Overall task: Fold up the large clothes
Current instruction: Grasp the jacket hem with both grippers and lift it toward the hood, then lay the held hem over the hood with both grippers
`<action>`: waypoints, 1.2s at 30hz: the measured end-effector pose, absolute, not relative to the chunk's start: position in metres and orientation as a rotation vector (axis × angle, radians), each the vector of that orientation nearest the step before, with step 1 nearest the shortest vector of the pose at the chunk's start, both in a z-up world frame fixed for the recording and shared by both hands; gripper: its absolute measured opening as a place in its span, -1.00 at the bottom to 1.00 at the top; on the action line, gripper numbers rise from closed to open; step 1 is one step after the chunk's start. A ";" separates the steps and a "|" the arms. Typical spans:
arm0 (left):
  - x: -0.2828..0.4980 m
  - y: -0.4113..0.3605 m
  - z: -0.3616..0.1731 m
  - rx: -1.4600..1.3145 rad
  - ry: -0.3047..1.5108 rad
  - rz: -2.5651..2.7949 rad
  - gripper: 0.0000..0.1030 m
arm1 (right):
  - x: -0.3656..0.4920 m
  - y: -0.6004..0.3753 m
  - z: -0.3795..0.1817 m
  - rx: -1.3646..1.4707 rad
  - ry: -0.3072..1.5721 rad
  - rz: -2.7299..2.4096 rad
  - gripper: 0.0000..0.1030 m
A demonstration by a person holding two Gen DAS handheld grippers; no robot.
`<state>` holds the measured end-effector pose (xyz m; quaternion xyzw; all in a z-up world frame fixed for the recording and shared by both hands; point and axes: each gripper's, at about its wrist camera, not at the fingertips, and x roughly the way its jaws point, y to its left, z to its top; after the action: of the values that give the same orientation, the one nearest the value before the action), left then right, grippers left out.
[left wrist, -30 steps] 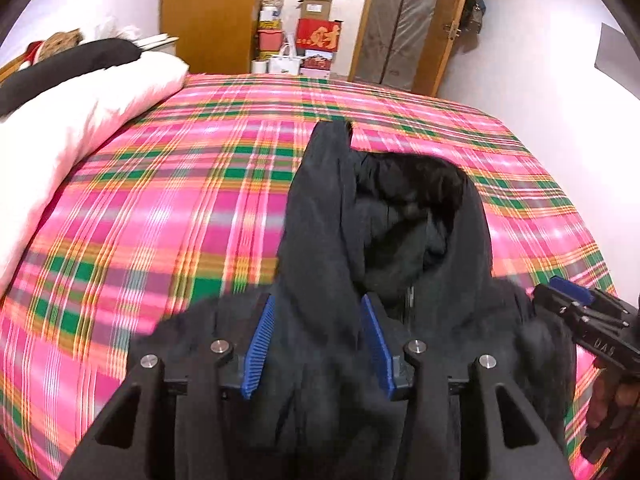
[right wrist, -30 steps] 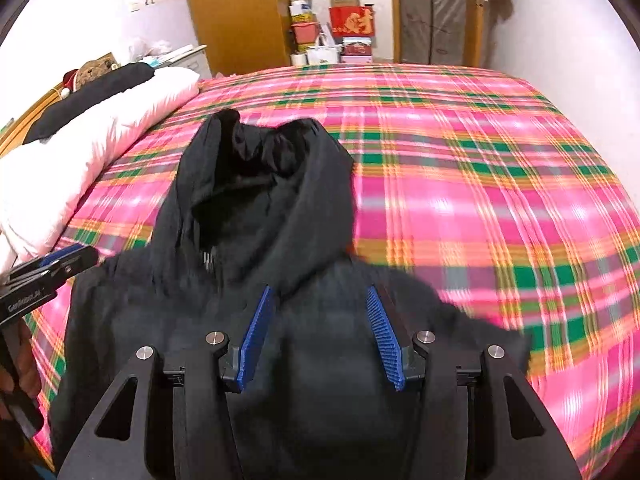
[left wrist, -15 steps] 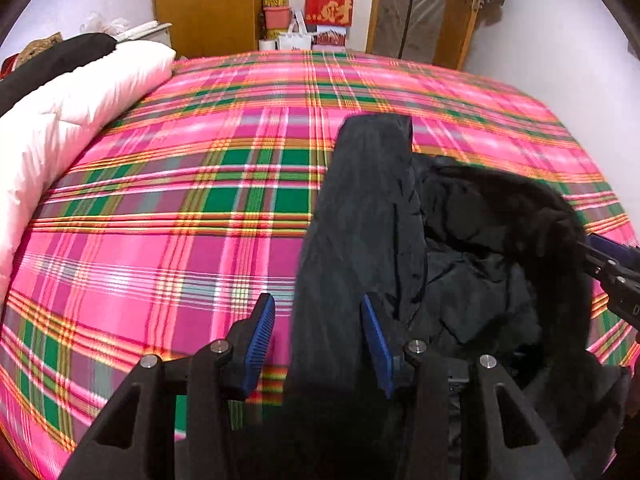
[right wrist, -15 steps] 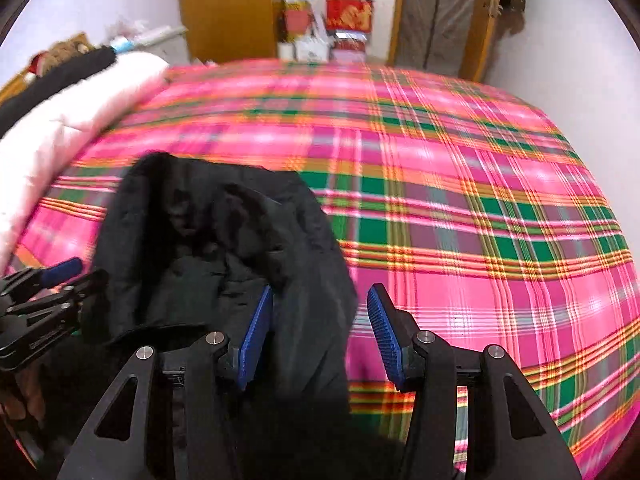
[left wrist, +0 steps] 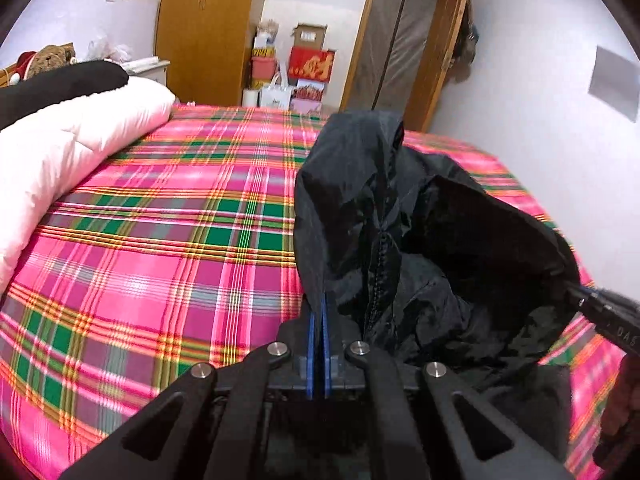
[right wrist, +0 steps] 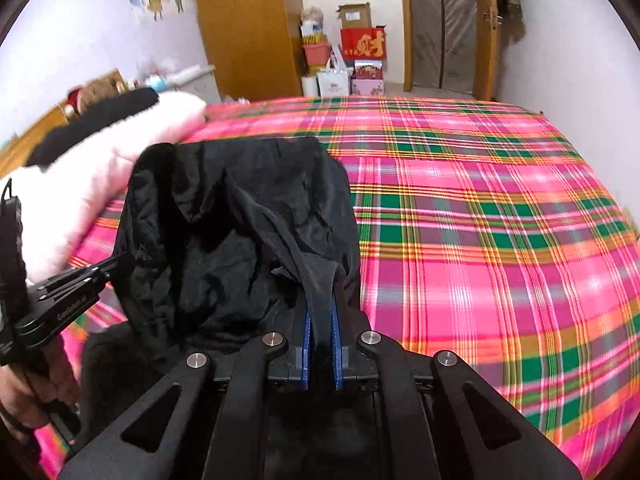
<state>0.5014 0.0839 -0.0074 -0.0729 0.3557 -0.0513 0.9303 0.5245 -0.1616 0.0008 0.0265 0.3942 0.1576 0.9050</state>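
- Black hooded jacket [left wrist: 404,240]: thin crinkled shell, zip seam visible, hood gaping open; stretched between both grippers above the pink plaid bedspread [left wrist: 160,248].
- Left gripper [left wrist: 319,312]: jaws just closed, blue pads pinching the hood's left edge.
- Right gripper [right wrist: 320,312]: jaws just closed, clamping a bunched fold at the hood's right edge.

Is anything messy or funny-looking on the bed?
Only the black jacket: it is bunched and crumpled, inside lining showing, not flat on the plaid bed. That is because the left gripper and right gripper have just closed on its edges. Nothing looks torn or spilled.
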 end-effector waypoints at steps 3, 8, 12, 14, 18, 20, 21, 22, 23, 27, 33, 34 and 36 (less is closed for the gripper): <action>0.467 0.088 0.006 -0.181 0.699 -0.121 -0.94 | 0.492 -0.171 0.007 0.102 0.814 0.331 -0.85; 0.409 0.090 0.008 -0.223 0.684 -0.121 -0.94 | 0.437 -0.182 0.001 0.179 0.847 0.339 -0.84; 0.362 0.091 -0.004 -0.250 0.681 -0.105 -0.94 | 0.404 -0.190 -0.016 0.224 0.880 0.335 -0.85; 0.341 0.091 -0.015 -0.265 0.696 -0.094 -0.94 | 0.390 -0.195 -0.034 0.249 0.922 0.325 -0.85; 0.317 0.097 -0.038 -0.322 0.739 -0.055 -0.94 | 0.376 -0.208 -0.070 0.275 1.001 0.292 -0.85; 0.308 0.100 -0.047 -0.341 0.763 -0.026 -0.94 | 0.370 -0.211 -0.086 0.289 1.041 0.281 -0.85; 0.303 0.103 -0.051 -0.349 0.779 -0.009 -0.94 | 0.366 -0.214 -0.092 0.298 1.057 0.277 -0.85; 0.297 0.104 -0.053 -0.358 0.789 -0.001 -0.94 | 0.363 -0.217 -0.098 0.317 1.076 0.279 -0.85; 0.290 0.105 -0.055 -0.362 0.798 0.008 -0.94 | 0.357 -0.220 -0.102 0.333 1.086 0.286 -0.85; 0.267 0.114 -0.060 -0.345 0.839 0.058 -0.94 | 0.338 -0.232 -0.106 0.371 1.114 0.281 -0.82; 0.241 0.128 -0.043 -0.358 0.788 0.096 -0.91 | 0.325 -0.242 -0.082 0.449 1.050 0.312 0.10; 0.242 0.130 -0.037 -0.370 0.765 0.087 -0.84 | 0.327 -0.240 -0.073 0.475 1.028 0.340 0.13; 0.249 0.131 -0.032 -0.381 0.742 0.062 -0.44 | 0.332 -0.236 -0.069 0.494 1.015 0.376 0.13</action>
<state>0.2492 0.1308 -0.0324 -0.1852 0.3604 0.0303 0.9137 0.3318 -0.2360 -0.0686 0.2325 0.4779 0.1772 0.8283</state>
